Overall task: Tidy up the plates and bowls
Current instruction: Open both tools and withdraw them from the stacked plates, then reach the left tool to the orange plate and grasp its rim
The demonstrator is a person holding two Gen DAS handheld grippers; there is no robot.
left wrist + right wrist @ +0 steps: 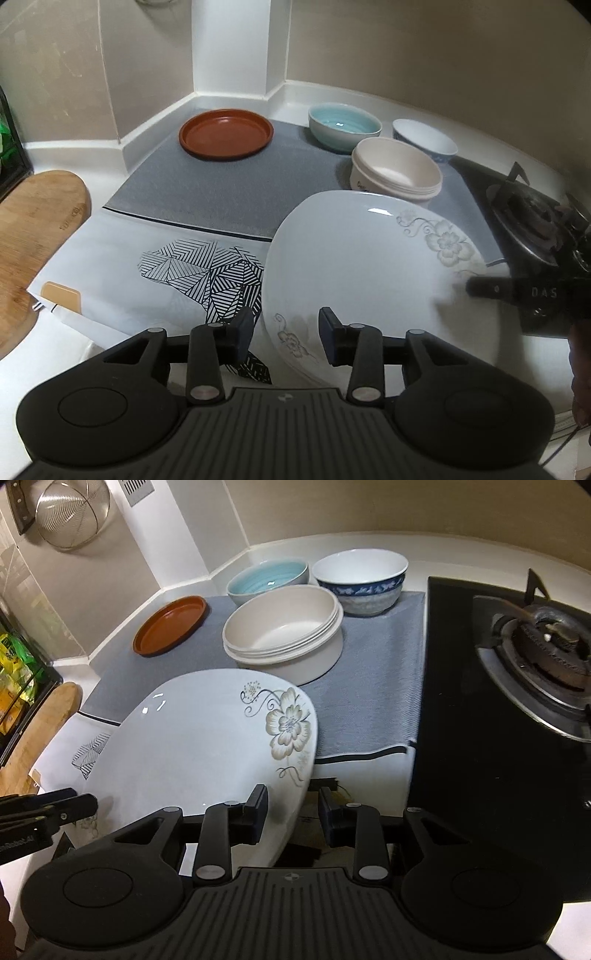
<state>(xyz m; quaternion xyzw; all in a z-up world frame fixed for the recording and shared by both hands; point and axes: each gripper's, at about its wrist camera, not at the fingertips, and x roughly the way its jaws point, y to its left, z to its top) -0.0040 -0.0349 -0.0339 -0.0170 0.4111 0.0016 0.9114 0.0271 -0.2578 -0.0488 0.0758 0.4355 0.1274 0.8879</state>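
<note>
The left hand-held gripper (286, 330) is partly open. The near left rim of the white flowered plate (362, 266) lies between its fingers, and a gap shows between the left pad and the rim, so it grips nothing.

- Far left of this hand-held gripper: a wooden board (33, 221) on the white worktop (332, 99).
- Just ahead of its left finger: a sheet of paper with a black line pattern (192, 269), partly under the plate.
- Beyond the sheet: a grey mat (221, 184), with a brown plate (226, 133) at its far left.
- Ahead and to the right: a pale blue bowl (343, 125), a cream bowl (397, 171) just behind the flowered plate, and a blue-patterned bowl (424, 140), all close together on the mat.

The right hand-held gripper (293, 806) is also partly open. The plate's right rim passes between its fingers, with the left finger over the plate face. Whether its pads press the rim cannot be determined. The plate looks tilted. A gas burner (535, 646) lies ahead and to its right.
</note>
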